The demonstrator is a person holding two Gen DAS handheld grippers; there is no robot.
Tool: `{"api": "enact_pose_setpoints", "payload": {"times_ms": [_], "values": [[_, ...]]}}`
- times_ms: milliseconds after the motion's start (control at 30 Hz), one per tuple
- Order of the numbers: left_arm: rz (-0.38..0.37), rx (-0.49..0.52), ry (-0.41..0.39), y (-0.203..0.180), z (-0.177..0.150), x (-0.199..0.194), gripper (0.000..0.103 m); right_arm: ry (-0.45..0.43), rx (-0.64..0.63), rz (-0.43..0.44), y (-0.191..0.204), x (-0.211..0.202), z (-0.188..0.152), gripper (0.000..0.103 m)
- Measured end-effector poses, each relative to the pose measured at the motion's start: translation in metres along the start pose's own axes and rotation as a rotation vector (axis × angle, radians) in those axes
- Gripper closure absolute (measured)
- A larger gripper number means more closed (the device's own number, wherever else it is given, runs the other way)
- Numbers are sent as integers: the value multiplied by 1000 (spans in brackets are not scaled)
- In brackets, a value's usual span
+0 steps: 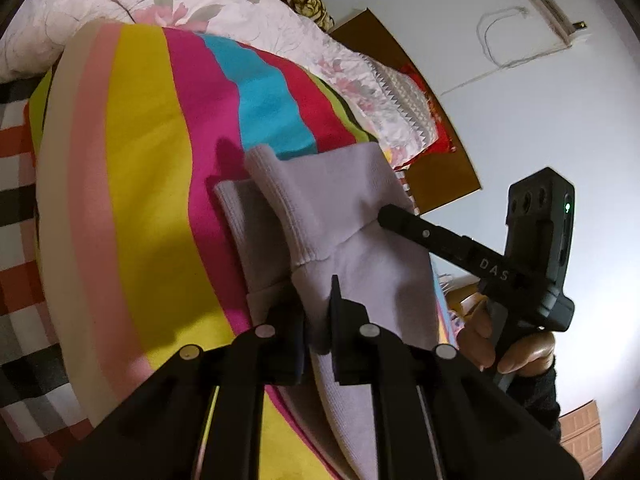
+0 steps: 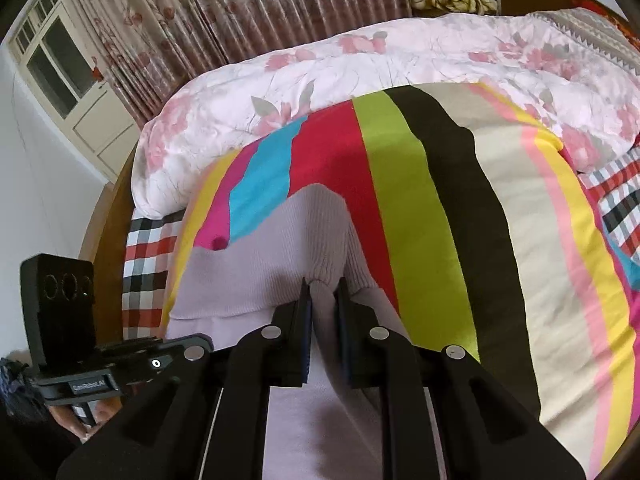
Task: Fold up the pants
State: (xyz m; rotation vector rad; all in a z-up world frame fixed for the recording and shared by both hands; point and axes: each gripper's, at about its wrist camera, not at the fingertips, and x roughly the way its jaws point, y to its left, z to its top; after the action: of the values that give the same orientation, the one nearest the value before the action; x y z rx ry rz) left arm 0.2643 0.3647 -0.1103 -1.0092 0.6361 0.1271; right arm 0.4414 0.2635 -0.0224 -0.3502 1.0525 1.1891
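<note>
The pale lilac pants point(image 1: 344, 216) with ribbed cuffs lie on a bright striped bedspread point(image 1: 140, 160). My left gripper point(image 1: 318, 300) is shut on a fold of the pants fabric near one cuff. My right gripper shows in the left wrist view point(image 1: 384, 214) with its tip pressed into the ribbed cuff. In the right wrist view my right gripper point(image 2: 323, 286) is shut on the ribbed part of the pants point(image 2: 272, 248), which bunches between the fingers. The left gripper's body point(image 2: 60, 300) shows at the lower left there.
A pink floral quilt point(image 2: 360, 68) lies across the far side of the bed. A checked sheet point(image 2: 144, 264) shows under the striped bedspread point(image 2: 500, 240). Curtains point(image 2: 240, 8) and a door point(image 2: 72, 80) stand behind. A wooden headboard point(image 1: 432, 152) meets the white wall.
</note>
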Motion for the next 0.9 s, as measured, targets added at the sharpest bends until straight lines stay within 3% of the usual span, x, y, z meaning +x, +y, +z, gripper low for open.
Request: {"api": "enact_pose_setpoints", "payload": {"times_ms": [200, 267, 300, 333, 367, 400, 433, 500, 600, 667, 733, 833, 900], "values": [[23, -30, 0, 12, -6, 0, 94, -3, 31, -8, -1, 14, -1, 86], [35, -21, -3, 8, -9, -6, 94, -19, 26, -22, 0, 8, -4, 75], [43, -18, -5, 6, -9, -8, 94, -17, 20, -36, 0, 3, -6, 60], [49, -16, -8, 5, -7, -11, 92, -26, 21, -69, -1, -9, -11, 53], [64, -12, -16, 3, -7, -16, 89, -69, 31, -75, -5, -31, -18, 51], [90, -2, -38, 1, -7, -24, 88, -103, 40, -73, -9, -47, -24, 41], [117, 12, -60, -1, -10, -31, 79, -166, 62, -99, -19, -77, -38, 35], [188, 55, -133, -12, -10, -46, 49, -249, 126, -217, -40, -124, -68, 34], [179, 156, -221, -42, -14, -67, 31, -282, 307, -385, -79, -194, -143, 34], [118, 239, -184, -71, -19, -59, 20, -283, 383, -424, -89, -218, -187, 34], [68, 335, -81, -97, -32, -38, 16, -279, 447, -451, -90, -236, -240, 34], [118, 449, 36, -123, -58, -9, 16, -223, 506, -508, -86, -241, -306, 35], [120, 491, 77, -131, -77, 3, 15, -217, 560, -454, -87, -241, -344, 36]]}}
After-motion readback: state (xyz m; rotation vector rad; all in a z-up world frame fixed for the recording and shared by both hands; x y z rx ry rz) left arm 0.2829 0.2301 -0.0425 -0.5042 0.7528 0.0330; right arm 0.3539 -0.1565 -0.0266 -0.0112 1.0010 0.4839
